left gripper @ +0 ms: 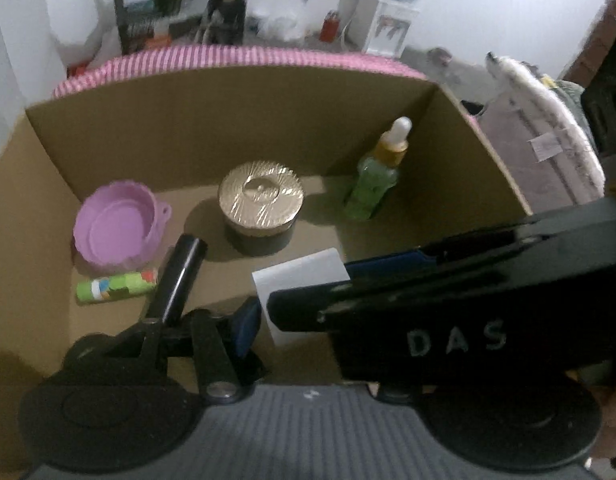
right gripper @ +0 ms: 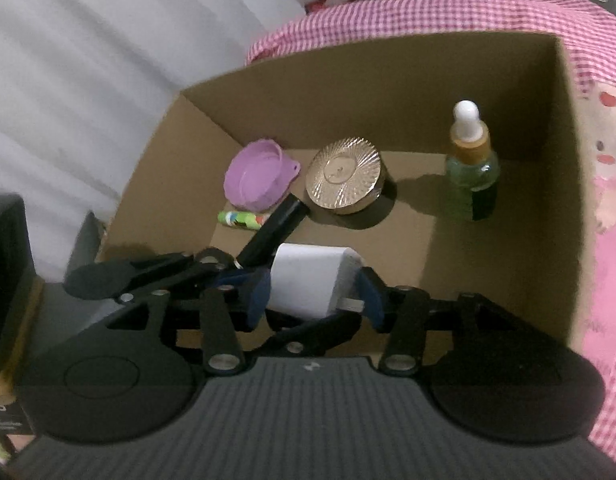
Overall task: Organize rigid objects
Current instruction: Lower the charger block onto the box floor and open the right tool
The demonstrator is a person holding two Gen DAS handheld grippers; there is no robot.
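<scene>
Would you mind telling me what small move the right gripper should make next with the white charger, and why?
Probably lower it a little and open. The right gripper is shut on the white charger just inside the cardboard box, over bare floor in front of the gold-lidded jar, with the dropper bottle well clear.

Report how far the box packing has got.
Done: the purple cup, gold-lidded jar, dropper bottle and green tube already sit in the box. In hand: the right gripper clamps the white charger over the box; the left gripper holds a black tube. Left: release both. Nothing else unpacked is visible.
</scene>
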